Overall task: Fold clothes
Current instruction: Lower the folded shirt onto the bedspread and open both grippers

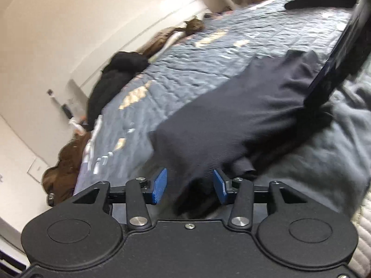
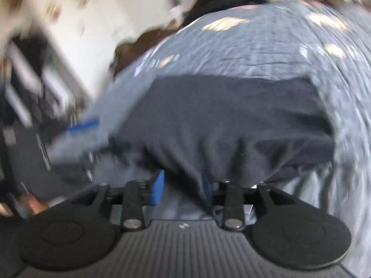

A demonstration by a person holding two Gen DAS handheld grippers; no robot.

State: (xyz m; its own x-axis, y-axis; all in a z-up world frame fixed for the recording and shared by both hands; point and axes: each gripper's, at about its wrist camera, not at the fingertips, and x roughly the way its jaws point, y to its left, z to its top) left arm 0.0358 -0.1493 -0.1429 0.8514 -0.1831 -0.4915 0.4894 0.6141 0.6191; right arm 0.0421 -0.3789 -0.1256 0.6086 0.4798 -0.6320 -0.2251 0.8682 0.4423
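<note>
Fingers of both grippers, left gripper (image 1: pixel 190 186) and right gripper (image 2: pixel 182 186), released around dark navy knit garment (image 1: pixel 231 120) on blue-grey quilted bed (image 1: pixel 197 53); fold laid, next likely regrasp toward twelve o'clock.

Matt dark knit garment (image 1: pixel 243 115), quilted grey-blue cloth bedspread (image 1: pixel 208 53), ribbed blue plastic pads (image 1: pixel 160 185)

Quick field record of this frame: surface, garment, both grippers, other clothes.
surface: blue-grey quilted bedspread
garment: dark navy knit garment, lying folded on the bedspread
left gripper: open, blue pads apart, garment edge between them, not pinched
right gripper: open, garment hem draped over one pad; view blurred
other clothes: black fabric pile at the bed's far edge
</note>
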